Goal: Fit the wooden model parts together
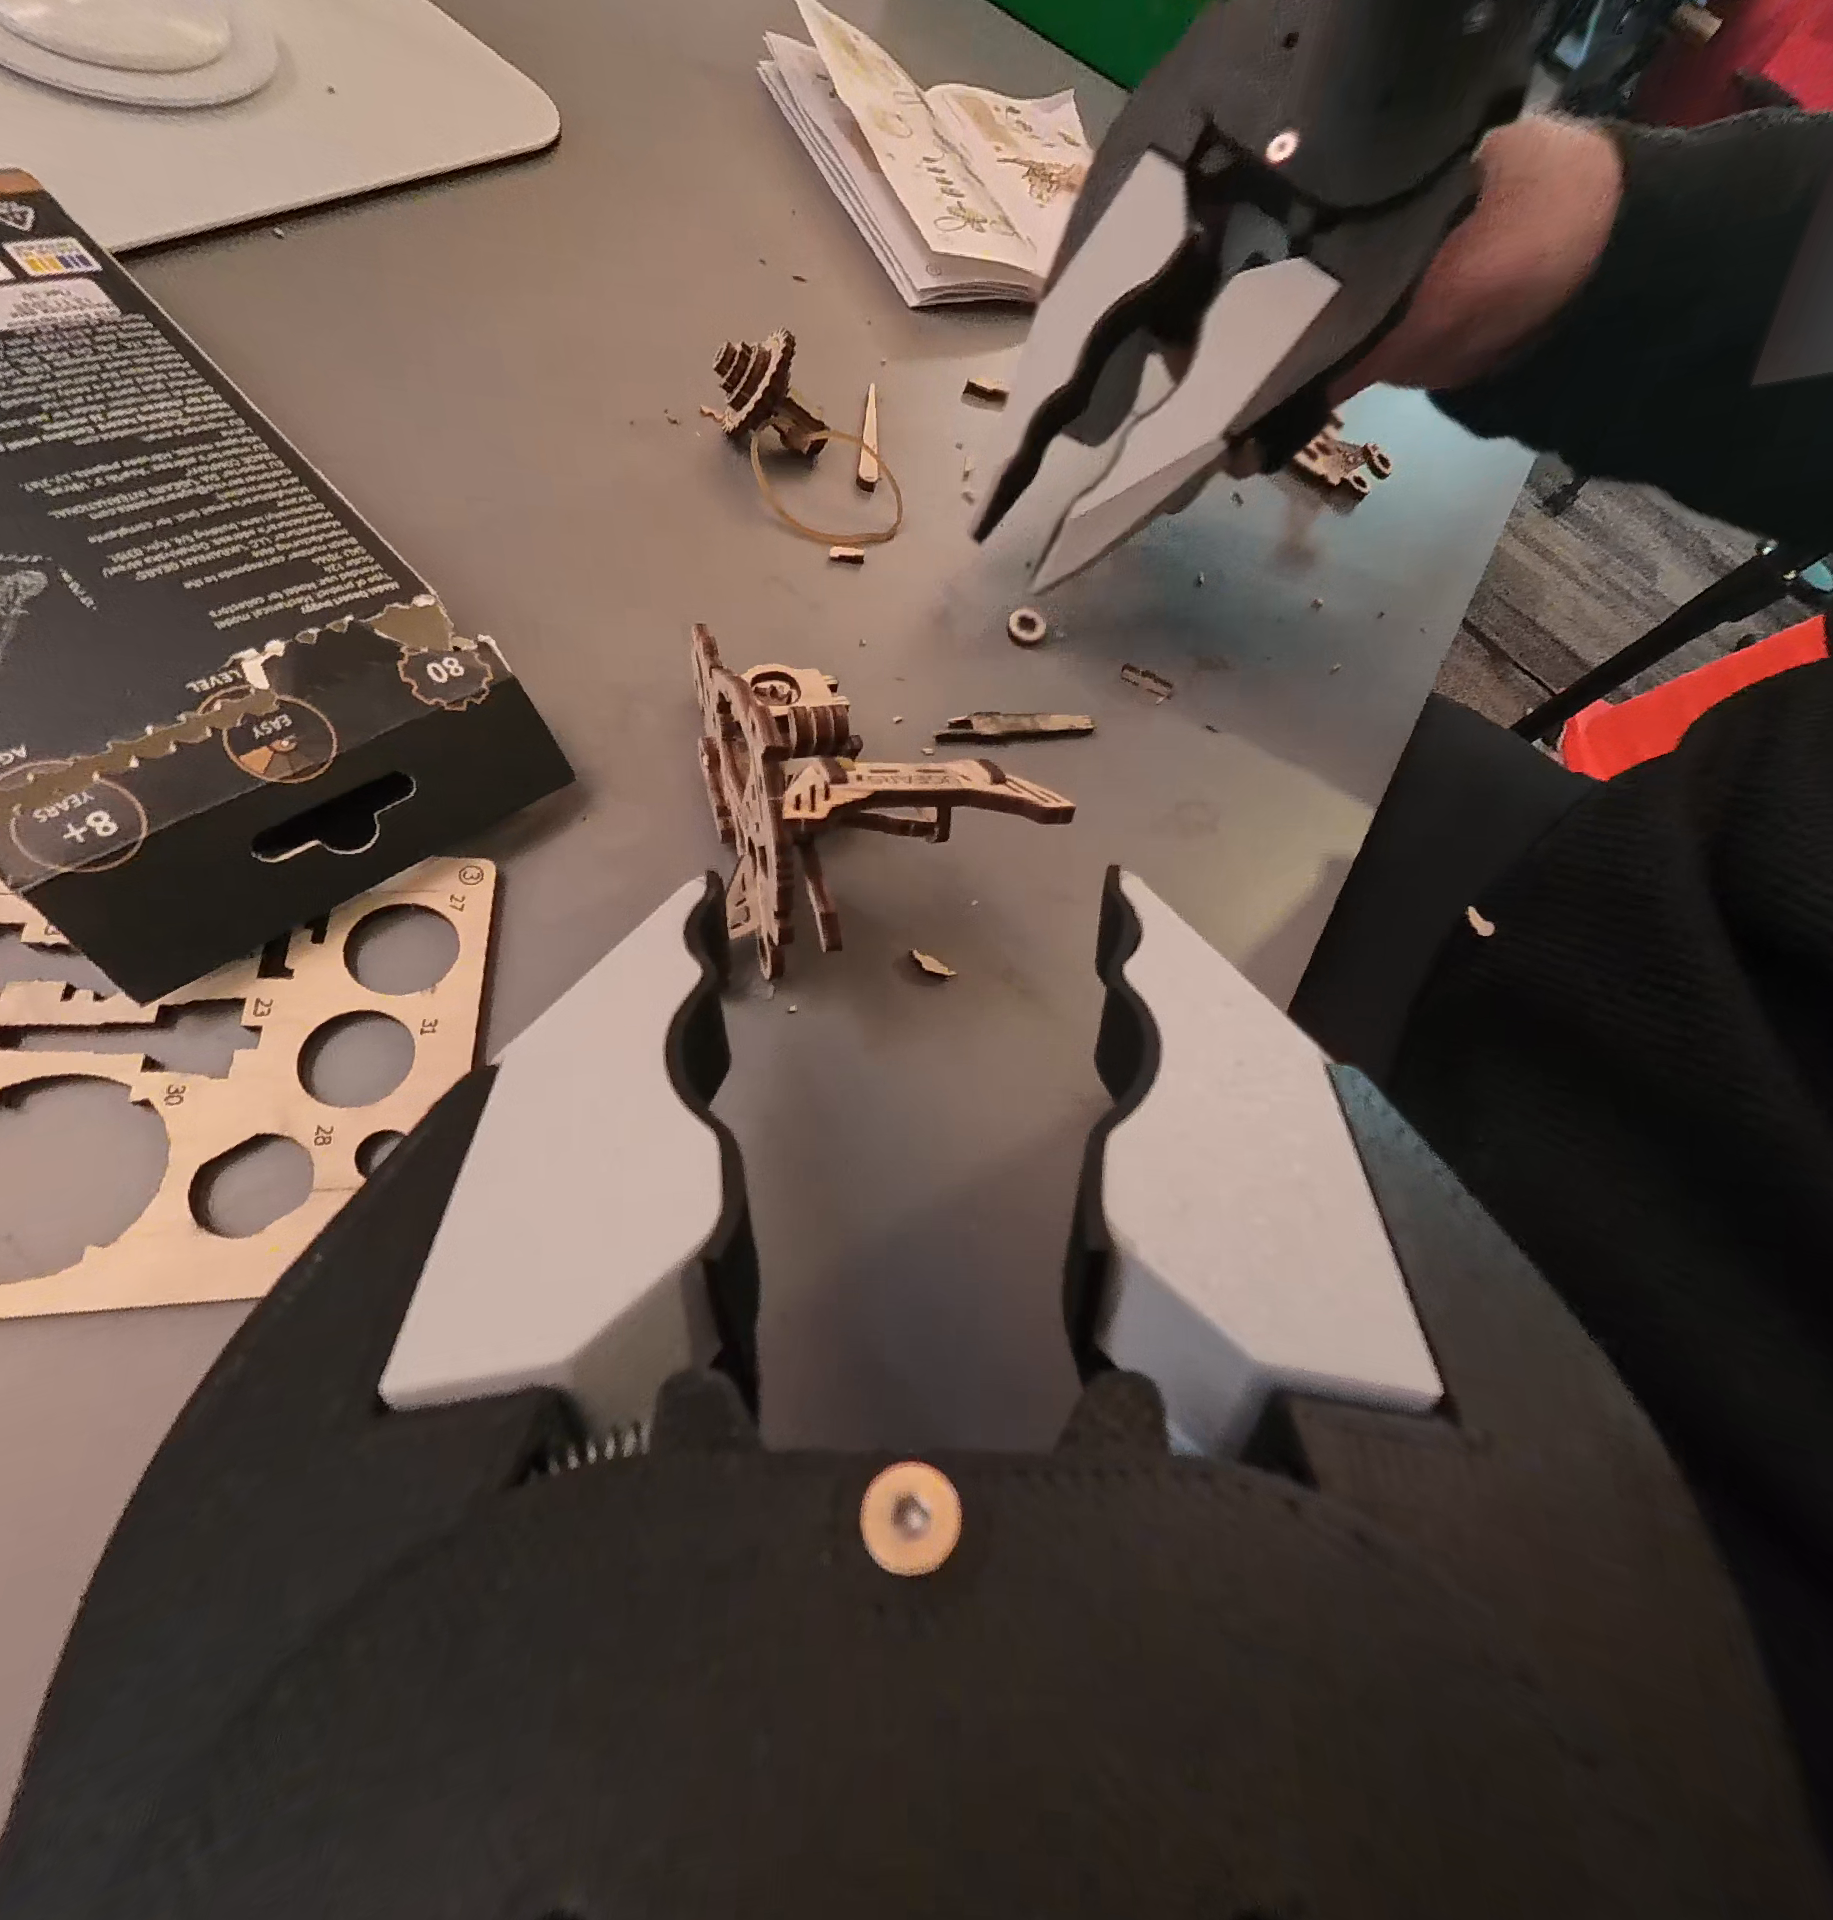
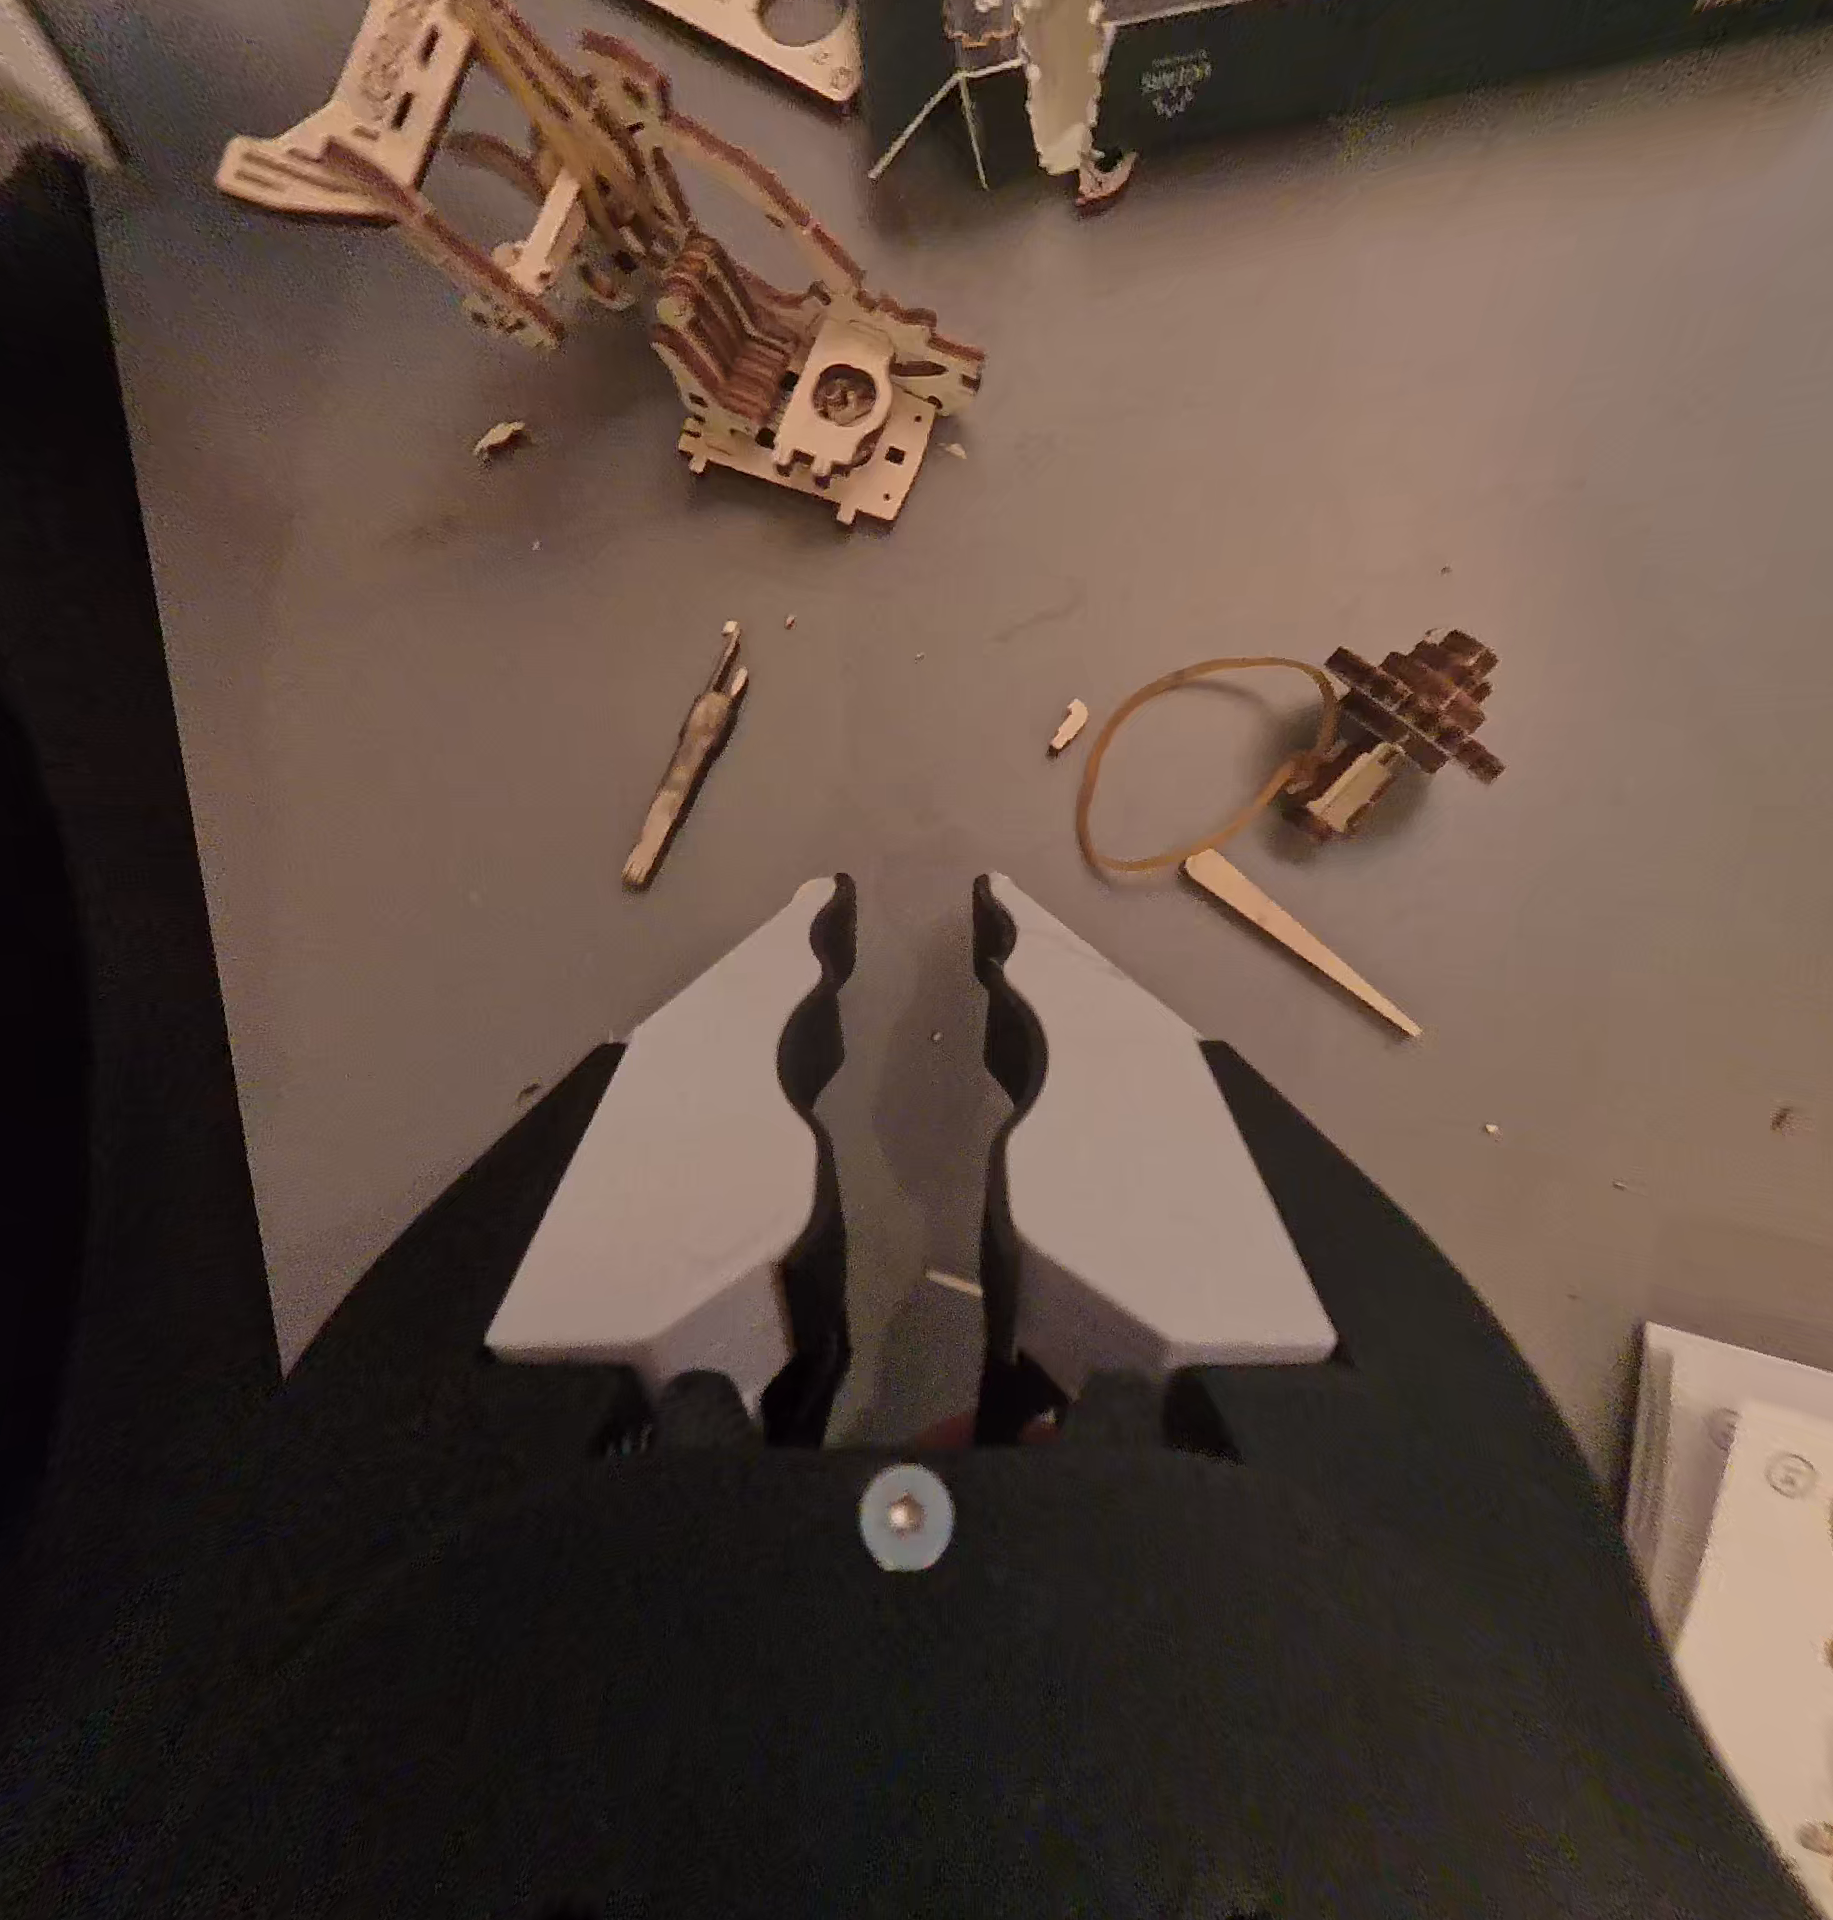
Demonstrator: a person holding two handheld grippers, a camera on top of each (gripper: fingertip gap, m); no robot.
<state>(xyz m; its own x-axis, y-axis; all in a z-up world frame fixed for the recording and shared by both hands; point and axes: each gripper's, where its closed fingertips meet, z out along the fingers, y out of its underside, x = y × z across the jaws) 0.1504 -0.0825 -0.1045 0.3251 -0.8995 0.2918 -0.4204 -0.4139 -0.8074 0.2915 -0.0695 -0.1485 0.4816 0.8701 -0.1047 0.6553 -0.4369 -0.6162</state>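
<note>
Office-like: grey desk (image 1: 538,436), mouse pad (image 1: 299,125), carpet (image 1: 1618,582).

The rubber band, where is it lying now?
In the right wrist view the rubber band lies on the grey table, right of the claw tips, hooked on the small gear stack.

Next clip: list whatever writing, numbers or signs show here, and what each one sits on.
I don't quote writing, so this lists only where it stands.
Black box: printed text, badges and numbers, seen upside down.
Wooden cut-out sheet: small numbers beside the holes.
Wooden model: an engraved mark on its arm.
Booklet: drawings, with print too small to read.
</note>
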